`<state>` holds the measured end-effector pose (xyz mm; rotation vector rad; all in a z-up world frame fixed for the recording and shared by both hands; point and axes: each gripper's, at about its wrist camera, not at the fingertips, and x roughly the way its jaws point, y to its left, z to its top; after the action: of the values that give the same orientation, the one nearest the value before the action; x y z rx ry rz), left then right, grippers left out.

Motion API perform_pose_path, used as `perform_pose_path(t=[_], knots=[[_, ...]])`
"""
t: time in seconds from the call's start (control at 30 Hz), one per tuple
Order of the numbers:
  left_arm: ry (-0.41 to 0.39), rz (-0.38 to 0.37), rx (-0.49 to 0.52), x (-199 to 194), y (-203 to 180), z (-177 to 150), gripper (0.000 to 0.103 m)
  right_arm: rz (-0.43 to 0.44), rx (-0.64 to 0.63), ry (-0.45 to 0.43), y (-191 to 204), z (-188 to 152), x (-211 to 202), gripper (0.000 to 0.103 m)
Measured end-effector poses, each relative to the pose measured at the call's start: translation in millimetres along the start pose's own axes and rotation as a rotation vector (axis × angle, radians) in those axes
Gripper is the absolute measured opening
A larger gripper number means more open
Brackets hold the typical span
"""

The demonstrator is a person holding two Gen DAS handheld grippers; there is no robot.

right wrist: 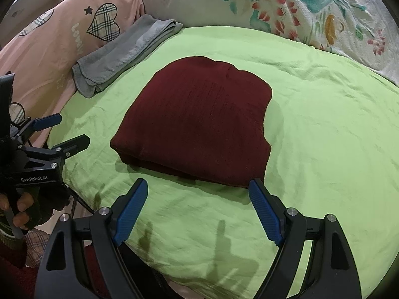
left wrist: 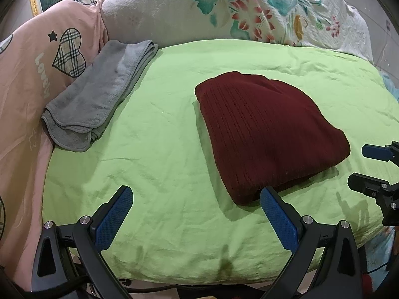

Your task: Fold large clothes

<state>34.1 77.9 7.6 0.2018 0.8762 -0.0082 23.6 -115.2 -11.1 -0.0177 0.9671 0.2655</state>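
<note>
the maroon sweater lies on the green sheet as a compact, layered rectangle, its stacked edges showing along the near side, so the folding of this piece looks done or all but done. no sleeve or hem trails out from it in either view. it sits near the middle of the sheet, a bit toward the near edge, well apart from the grey towel, which is also folded and rests at the far left against the pink quilt. a floral blanket is bunched along the back

the left gripper hangs above the sheet with its jaws spread wide and nothing between them; its right finger tip lines up with the sweater's near corner, though whether it touches is unclear. the right gripper is likewise wide open and empty, hovering just short of the sweater's near edge

what may be left, by my judgement, is only a final tidy or moving the sweater aside; no other unfolded garment shows here
</note>
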Motion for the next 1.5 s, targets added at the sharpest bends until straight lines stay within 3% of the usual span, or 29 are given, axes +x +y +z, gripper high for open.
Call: perform_pose_path(t=[1.5], knots=[[0.012,-0.053,-0.022,1.4,-7.7,6.8,0.102,0.005,0.018,-0.012,-14.7,15.8,4.0,0.083]])
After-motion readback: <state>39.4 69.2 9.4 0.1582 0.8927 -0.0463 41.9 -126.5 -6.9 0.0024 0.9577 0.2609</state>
